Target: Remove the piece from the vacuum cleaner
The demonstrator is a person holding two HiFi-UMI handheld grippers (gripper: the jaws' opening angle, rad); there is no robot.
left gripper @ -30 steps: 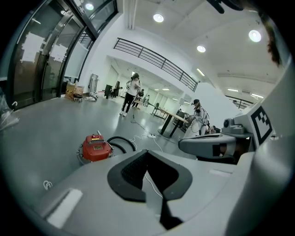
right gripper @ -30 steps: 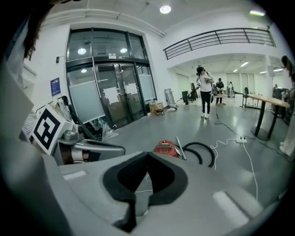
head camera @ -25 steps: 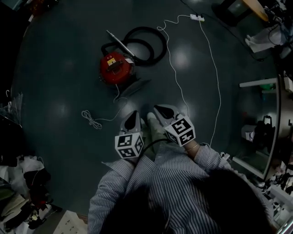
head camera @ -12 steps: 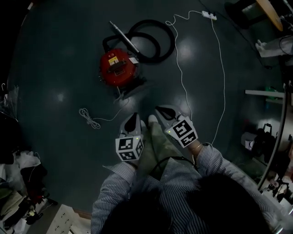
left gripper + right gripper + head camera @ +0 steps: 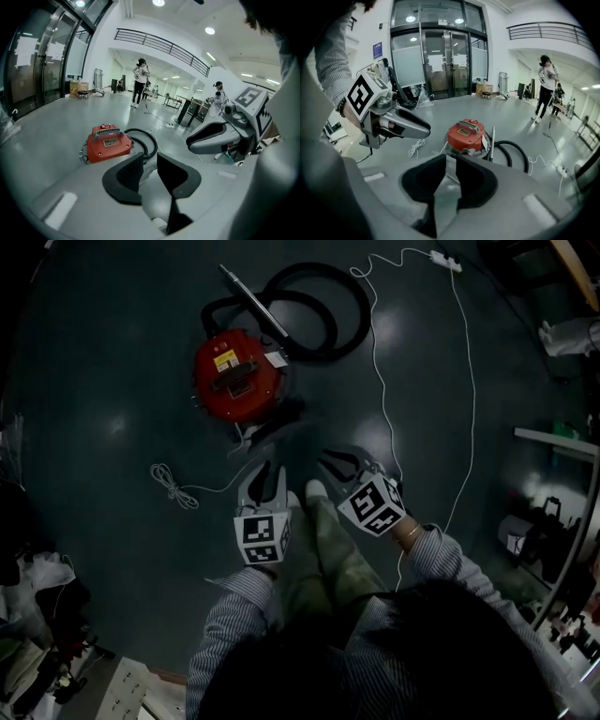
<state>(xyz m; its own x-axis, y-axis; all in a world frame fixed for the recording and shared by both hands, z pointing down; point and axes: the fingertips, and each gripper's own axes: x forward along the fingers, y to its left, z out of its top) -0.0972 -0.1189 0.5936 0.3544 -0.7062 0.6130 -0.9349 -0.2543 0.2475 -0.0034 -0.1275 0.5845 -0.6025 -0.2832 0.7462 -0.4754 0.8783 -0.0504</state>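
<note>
A round red vacuum cleaner point(image 5: 236, 374) stands on the dark floor ahead of me. Its black hose point(image 5: 323, 320) is coiled behind it, and a metal tube point(image 5: 253, 301) lies along the coil. My left gripper point(image 5: 265, 476) and right gripper point(image 5: 339, 465) hover side by side short of the vacuum, touching nothing. In the left gripper view the vacuum cleaner point(image 5: 108, 143) lies beyond the left gripper point(image 5: 150, 164). In the right gripper view the vacuum cleaner point(image 5: 468, 136) shows past the right gripper point(image 5: 451, 168). Both pairs of jaws have just been opening and stand open with nothing between them.
A white cord point(image 5: 380, 381) runs across the floor to a power strip point(image 5: 445, 261). A coiled white cord point(image 5: 171, 486) lies left of the grippers. Clutter point(image 5: 37, 652) sits at the lower left, shelving point(image 5: 562, 456) at the right. People point(image 5: 544, 86) stand far off in the hall.
Both grippers have sunk toward the floor and nearer the vacuum cleaner. Their jaws, shut before, now stand apart. The vacuum cleaner looks larger in the head view.
</note>
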